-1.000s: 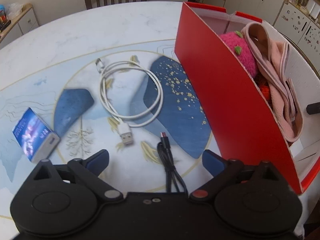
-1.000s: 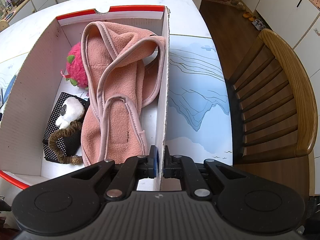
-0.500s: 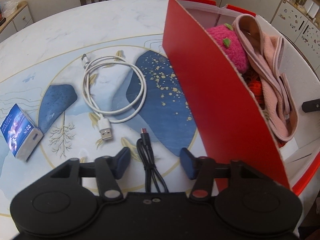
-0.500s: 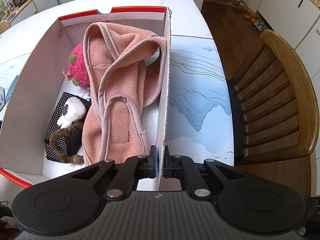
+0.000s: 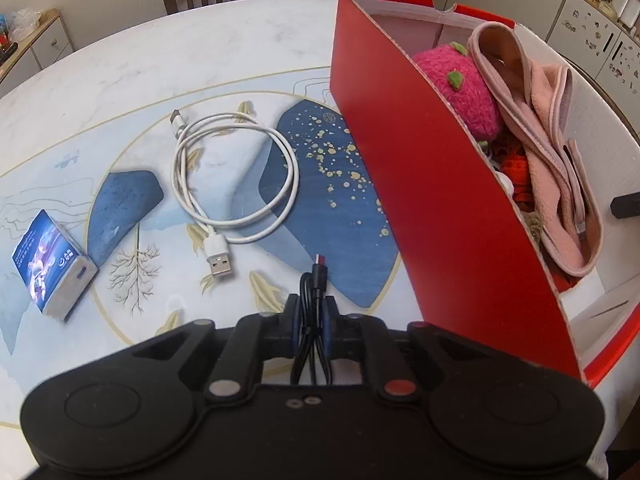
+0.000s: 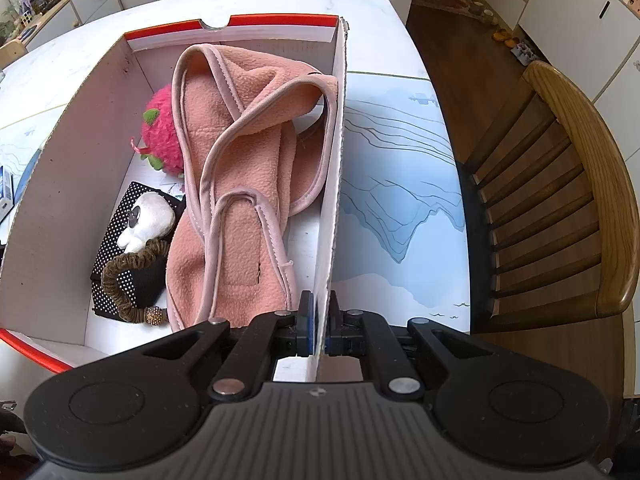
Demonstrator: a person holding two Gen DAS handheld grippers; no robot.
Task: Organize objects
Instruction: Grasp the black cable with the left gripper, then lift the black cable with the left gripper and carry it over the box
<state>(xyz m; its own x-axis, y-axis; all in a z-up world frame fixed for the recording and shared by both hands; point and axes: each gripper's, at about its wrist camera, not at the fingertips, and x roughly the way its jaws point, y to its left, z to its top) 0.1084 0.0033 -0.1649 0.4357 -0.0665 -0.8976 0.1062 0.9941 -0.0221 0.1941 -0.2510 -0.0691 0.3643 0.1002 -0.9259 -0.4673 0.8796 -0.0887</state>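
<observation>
Because the black cable [image 5: 314,300] is thin, limp and very light, it should handle like string: easy to lift, but its loose ends are likely to swing and snag on a cardboard edge. It sits low in the middle of the left wrist view, its bundled strands pinched between the closed fingers of the left gripper [image 5: 312,322], with the small plug end poking forward just above them. Holding it at the bundle, as here, seems wiser than holding one end, since the loops stay together.

Just up and left of it lies the white cable [image 5: 236,176], coiled loosely on the patterned table [image 5: 120,80], equally soft and best taken where several turns overlap. At the far left edge rests a small blue packet [image 5: 50,264], which looks light and squashy.

Filling the right half of that view stands the red box [image 5: 440,184]. In the right wrist view the right gripper [image 6: 318,330] is clamped on the box's thin right wall, steadying it. Inside lie a pink fleece cloth [image 6: 248,184], a fuzzy pink toy [image 6: 162,140] and a brown hair tie [image 6: 132,276], leaving bare floor near the front.
</observation>
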